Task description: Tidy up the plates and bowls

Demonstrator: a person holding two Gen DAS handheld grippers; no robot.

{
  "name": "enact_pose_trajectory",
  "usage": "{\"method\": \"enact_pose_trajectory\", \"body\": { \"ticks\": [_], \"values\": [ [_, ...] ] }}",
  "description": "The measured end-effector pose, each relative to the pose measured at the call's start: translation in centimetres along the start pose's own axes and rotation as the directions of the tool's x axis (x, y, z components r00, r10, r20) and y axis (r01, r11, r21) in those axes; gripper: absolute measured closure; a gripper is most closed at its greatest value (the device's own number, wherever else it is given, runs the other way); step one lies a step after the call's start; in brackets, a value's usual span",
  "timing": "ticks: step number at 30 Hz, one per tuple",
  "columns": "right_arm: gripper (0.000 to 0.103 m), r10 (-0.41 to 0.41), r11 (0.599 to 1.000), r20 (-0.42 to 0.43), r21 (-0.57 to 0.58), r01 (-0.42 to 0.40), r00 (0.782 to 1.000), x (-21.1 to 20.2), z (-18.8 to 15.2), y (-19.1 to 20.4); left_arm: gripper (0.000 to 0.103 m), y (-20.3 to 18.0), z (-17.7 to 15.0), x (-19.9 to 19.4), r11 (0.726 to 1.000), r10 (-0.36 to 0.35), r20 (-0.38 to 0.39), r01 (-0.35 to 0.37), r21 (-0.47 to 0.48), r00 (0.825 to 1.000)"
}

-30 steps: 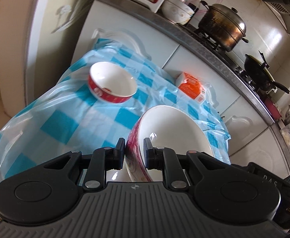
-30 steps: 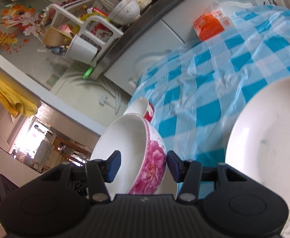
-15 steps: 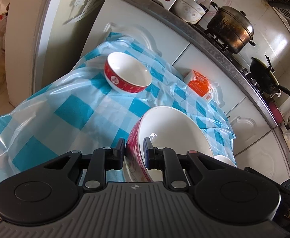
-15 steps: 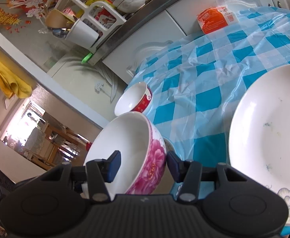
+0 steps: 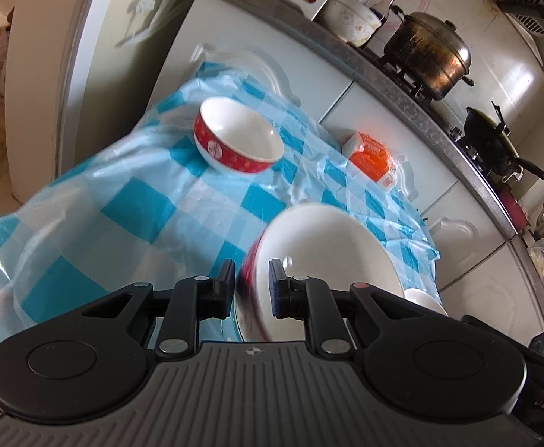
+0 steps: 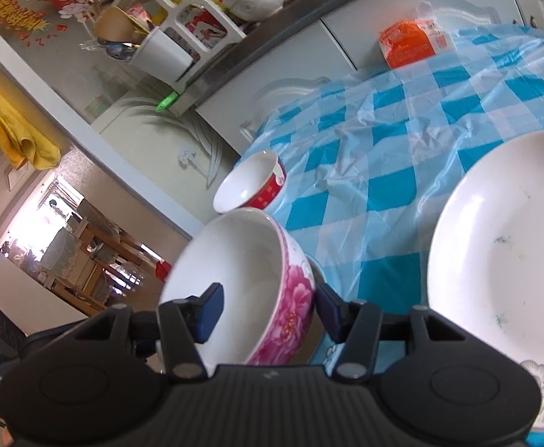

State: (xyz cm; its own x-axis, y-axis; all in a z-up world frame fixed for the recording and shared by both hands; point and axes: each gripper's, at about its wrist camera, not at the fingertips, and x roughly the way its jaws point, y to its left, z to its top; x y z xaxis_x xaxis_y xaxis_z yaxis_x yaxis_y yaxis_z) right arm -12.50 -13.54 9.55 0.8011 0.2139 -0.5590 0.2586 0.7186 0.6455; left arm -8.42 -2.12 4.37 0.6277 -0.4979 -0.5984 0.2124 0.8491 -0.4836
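Note:
My left gripper (image 5: pixel 250 286) is shut on the rim of a large white bowl with pink flowers (image 5: pixel 328 257) and holds it above the table. The same pink-flowered bowl (image 6: pixel 246 279) sits between the open fingers of my right gripper (image 6: pixel 268 307), whose pads do not press on it. A small red-and-white bowl (image 5: pixel 236 139) stands on the blue checked tablecloth (image 5: pixel 141 216) farther back; it also shows in the right wrist view (image 6: pixel 251 186). A large white plate (image 6: pixel 503 279) lies on the table at the right.
An orange packet (image 5: pixel 370 158) lies near the table's far edge. Behind are white cabinets (image 5: pixel 309 70), a counter with a steel pot (image 5: pixel 426 56), a black wok (image 5: pixel 492 143) and a dish rack (image 6: pixel 167 37). A doorway (image 6: pixel 59 238) opens at the left.
Both grippers and the flowered bowl have drawn back and up from the table. The red bowl now appears farther away. The jaws have not changed.

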Motion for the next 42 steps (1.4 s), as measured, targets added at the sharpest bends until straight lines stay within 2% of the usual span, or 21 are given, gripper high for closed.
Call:
{"method": "enact_pose_trajectory", "body": {
  "ticks": [1, 9, 12, 16, 20, 29, 36, 40, 42],
  "values": [
    [0.039, -0.011, 1.0, 0.005, -0.006, 0.011, 1.0, -0.1, 0.1, 0.1, 0.085, -0.1, 0.0, -0.2, 1.0, 0.001, 0.013, -0.001, 0.009, 1.0],
    [0.034, 0.009, 1.0, 0.047, -0.01, -0.009, 0.999, -1.0, 0.8, -0.1, 0.074, 0.7, 0.2, -0.1, 1.0, -0.002, 0.017, 0.002, -0.009, 1.0],
    [0.034, -0.027, 0.999, 0.057, -0.025, 0.029, 0.998, -0.9, 0.7, -0.4, 0.066, 1.1, -0.1, -0.1, 1.0, -0.001, 0.011, 0.002, -0.024, 1.0],
    [0.034, -0.107, 0.993, 0.064, -0.037, 0.11, 0.992, -0.2, 0.3, -1.3, 0.063, 1.1, -0.3, -0.1, 1.0, 0.001, 0.009, -0.001, -0.028, 1.0],
    [0.034, -0.141, 0.99, 0.049, -0.013, 0.142, 0.989, 0.4, -0.1, -2.3, 0.057, 1.2, -0.2, -0.1, 0.999, 0.007, 0.009, -0.007, -0.034, 1.0],
    [0.034, -0.157, 0.987, 0.041, -0.037, 0.159, 0.987, 1.0, -0.2, -2.4, 0.044, 1.0, -0.2, 0.2, 0.999, 0.016, 0.008, -0.015, -0.044, 1.0],
    [0.032, -0.132, 0.99, 0.037, -0.049, 0.133, 0.991, 0.9, -0.1, -2.2, 0.037, 1.1, -0.2, 0.4, 0.999, 0.02, 0.007, -0.02, -0.042, 1.0],
    [0.023, -0.132, 0.986, 0.069, -0.096, 0.138, 0.989, 0.1, 0.1, -1.3, 0.033, 1.0, -0.2, 0.4, 0.999, 0.034, 0.014, -0.033, -0.023, 0.999],
    [0.021, -0.13, 0.983, 0.092, -0.12, 0.141, 0.987, -0.4, 0.2, -0.9, 0.029, 0.8, -0.3, 0.4, 0.999, 0.049, 0.019, -0.048, -0.009, 0.999]
  ]
}}
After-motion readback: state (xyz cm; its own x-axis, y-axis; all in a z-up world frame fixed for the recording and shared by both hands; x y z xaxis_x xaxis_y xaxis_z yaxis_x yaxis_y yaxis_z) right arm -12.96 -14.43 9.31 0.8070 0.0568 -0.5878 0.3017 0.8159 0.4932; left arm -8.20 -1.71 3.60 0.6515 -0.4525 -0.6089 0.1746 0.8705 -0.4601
